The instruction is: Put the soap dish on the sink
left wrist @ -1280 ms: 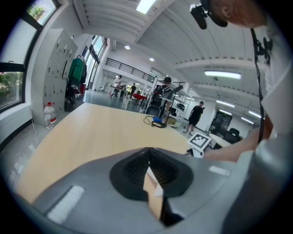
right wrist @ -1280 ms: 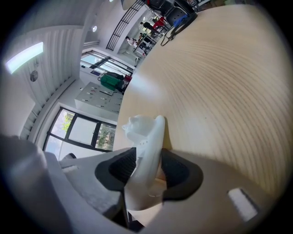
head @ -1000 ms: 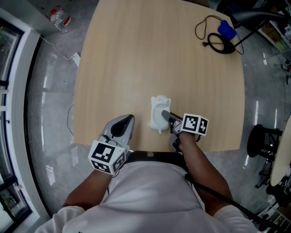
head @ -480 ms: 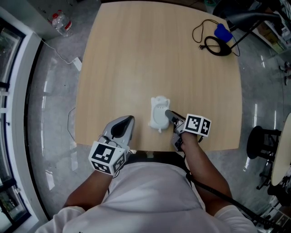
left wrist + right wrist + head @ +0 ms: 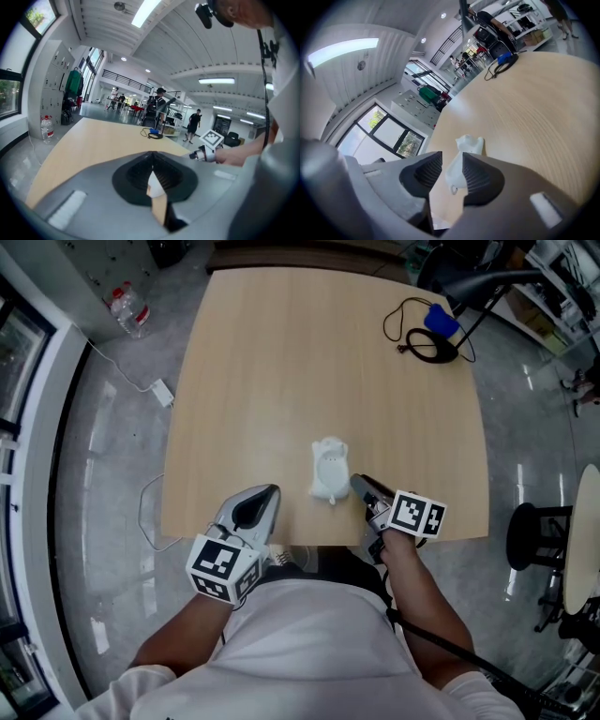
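A big light wooden table [image 5: 309, 352] fills the middle of the head view. On it, close to the edge by the person, lies a small white plastic soap dish [image 5: 329, 472] with an oval dip in its top. It looks like one white lump, so I cannot tell if a sink part is under it.

The right gripper [image 5: 361, 486] is just beside the dish, on its right, pointing at it and tipped down. It does not touch the dish. In the right gripper view the two dark ribbed fingers [image 5: 480, 176] stand a little apart. They have just been closing a bit. The dish [image 5: 468, 145] shows through the gap, but it lies farther out on the table [image 5: 534, 103], and nothing is pinched between the fingers.

The left gripper [image 5: 270, 493] is over the near edge of the table, to the left of the dish and apart from it. In the left gripper view its fingers [image 5: 161, 176] are pressed together at the tips, and they hold nothing.

At the far right corner of the table lie a black looped cable [image 5: 422, 345] and a small blue thing [image 5: 439, 322]. A clear plastic water bottle [image 5: 129, 304] lies on the grey floor to the left.
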Demonstrator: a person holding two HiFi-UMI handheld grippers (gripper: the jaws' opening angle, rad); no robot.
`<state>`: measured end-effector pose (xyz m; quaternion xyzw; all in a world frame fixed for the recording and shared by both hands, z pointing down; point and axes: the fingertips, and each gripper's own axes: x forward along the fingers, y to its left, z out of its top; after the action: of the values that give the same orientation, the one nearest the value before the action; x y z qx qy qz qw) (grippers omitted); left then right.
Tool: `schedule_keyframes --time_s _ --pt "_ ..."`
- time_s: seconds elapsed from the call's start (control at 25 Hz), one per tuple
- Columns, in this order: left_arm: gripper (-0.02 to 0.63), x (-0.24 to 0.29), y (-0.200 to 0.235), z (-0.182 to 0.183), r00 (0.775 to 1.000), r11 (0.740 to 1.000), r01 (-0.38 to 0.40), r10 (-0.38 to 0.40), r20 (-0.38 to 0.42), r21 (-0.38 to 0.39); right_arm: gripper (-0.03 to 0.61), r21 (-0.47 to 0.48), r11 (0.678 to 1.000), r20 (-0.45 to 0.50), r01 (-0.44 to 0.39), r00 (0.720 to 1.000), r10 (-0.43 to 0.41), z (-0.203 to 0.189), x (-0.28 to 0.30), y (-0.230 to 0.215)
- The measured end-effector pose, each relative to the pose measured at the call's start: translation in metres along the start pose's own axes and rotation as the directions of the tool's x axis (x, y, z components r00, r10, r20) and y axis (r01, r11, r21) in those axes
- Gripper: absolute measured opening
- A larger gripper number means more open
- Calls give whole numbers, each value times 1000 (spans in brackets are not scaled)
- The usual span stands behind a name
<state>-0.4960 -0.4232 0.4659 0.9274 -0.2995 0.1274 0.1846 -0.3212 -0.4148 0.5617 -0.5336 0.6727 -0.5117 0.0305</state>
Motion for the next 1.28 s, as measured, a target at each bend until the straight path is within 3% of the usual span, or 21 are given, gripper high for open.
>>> schedule_keyframes --time_s 0.2,0.44,0.64,0.84,1.28 --pt "8 -14 -16 -2 999 998 49 -48 -11 32 3 -117 993 96 -18 995 29 8 -37 37" --pt "8 -23 -32 0 999 998 44 -44 18 47 2 -246 963 142 -109 979 147 10 -78 83" --pt "8 -32 -46 2 998 1000 -10 8 62 21 2 -332 932 158 -148 965 209 12 -117 97" --pt "8 -46 -75 -3 992 995 -89 86 88 32 2 -342 912 129 -226 950 283 5 -155 100" --pt "8 -81 -181 -45 979 986 -163 165 119 -29 2 -426 845 9 -322 933 360 -57 -232 84"
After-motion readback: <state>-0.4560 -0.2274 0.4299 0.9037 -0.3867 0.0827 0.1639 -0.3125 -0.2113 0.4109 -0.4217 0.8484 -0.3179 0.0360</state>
